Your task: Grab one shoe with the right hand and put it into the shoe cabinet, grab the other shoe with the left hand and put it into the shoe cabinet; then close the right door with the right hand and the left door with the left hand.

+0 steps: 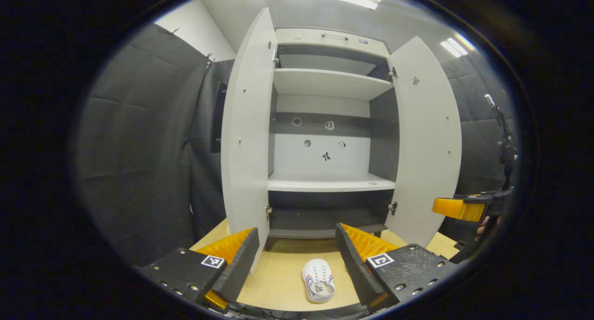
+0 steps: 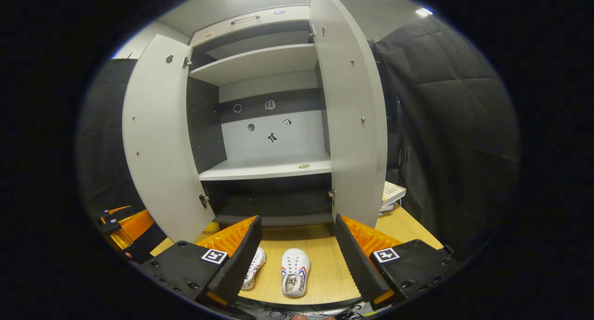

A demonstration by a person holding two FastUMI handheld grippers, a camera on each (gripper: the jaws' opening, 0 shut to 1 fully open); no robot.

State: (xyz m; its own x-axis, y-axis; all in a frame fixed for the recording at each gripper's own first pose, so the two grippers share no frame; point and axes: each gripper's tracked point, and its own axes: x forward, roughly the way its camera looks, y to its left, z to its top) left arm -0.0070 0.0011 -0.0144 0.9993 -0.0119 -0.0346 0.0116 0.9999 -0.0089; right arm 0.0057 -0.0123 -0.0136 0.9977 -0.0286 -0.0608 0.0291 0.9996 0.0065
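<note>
From the left gripper view, the left gripper (image 1: pixel 297 259) hangs above the wooden table (image 1: pixel 278 283) with its jaws spread wide and nothing between them. A single white shoe (image 1: pixel 318 280) lies on the table just below, between the two fingers as seen from here but touched by neither, its toe pointing toward the shoe cabinet (image 1: pixel 329 125). The cabinet stands at the far edge of the table with both doors swung open, the left door (image 1: pixel 246 139) and the right door (image 1: pixel 429 143), and its shelves are bare. At the right edge the right gripper (image 1: pixel 464 208) pokes in, held by a hand; I cannot tell from here how its jaws stand.

From the right gripper view, the right gripper (image 2: pixel 297 259) is likewise wide open and holds nothing. Two white shoes lie side by side on the table in front of the open cabinet: one shoe (image 2: pixel 295 272) in plain sight between the fingers, the other shoe (image 2: pixel 255 266) partly behind the left-hand finger. A stack of books (image 2: pixel 392 195) sits beside the cabinet on the right.
</note>
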